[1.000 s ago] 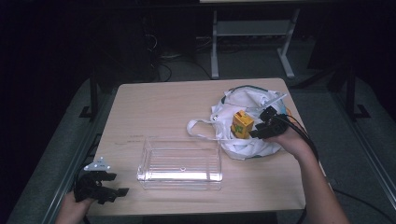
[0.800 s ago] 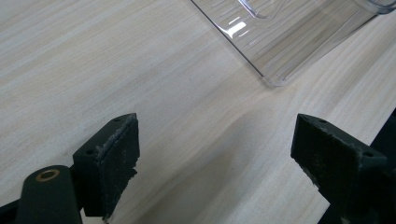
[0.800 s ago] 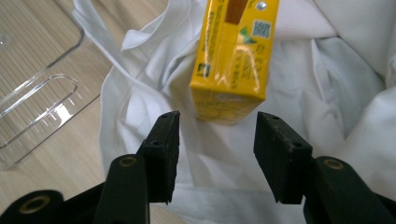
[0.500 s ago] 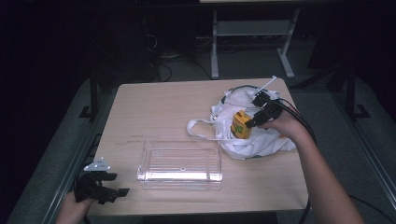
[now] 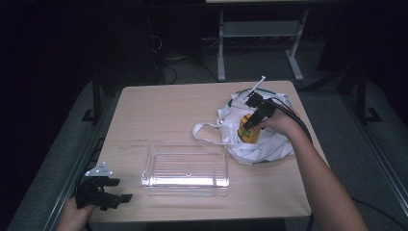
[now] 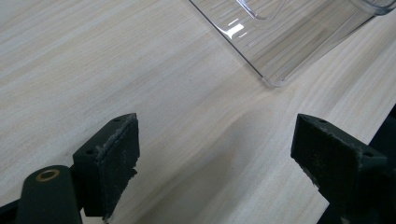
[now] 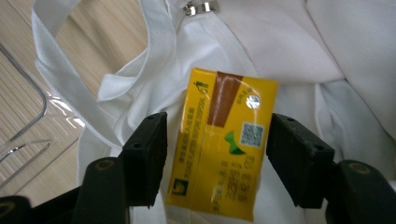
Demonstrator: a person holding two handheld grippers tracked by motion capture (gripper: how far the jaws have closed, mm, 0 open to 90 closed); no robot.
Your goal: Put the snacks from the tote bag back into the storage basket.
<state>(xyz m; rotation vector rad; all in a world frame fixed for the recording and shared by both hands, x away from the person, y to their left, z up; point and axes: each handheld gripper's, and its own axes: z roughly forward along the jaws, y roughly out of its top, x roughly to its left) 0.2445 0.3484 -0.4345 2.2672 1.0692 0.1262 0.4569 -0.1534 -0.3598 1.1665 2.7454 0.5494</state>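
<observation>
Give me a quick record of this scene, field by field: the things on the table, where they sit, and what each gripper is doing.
surface: wooden table
yellow carton: lying on the white cloth bag, between the right gripper's jaws
right gripper: jaws have just been opening, standing either side of the carton, pads not clearly pressing
clear plastic bin: near the table's front edge, left of the bag
left gripper: open, over bare wood at the front left corner

The black two-jaw left tool carries a grey three-cornered plate on top; its blocky jaws have worn, chalky-edged pads and a brass-ringed screw hole. The matching black right tool trails black cables along a bare, sleeveless forearm.
</observation>
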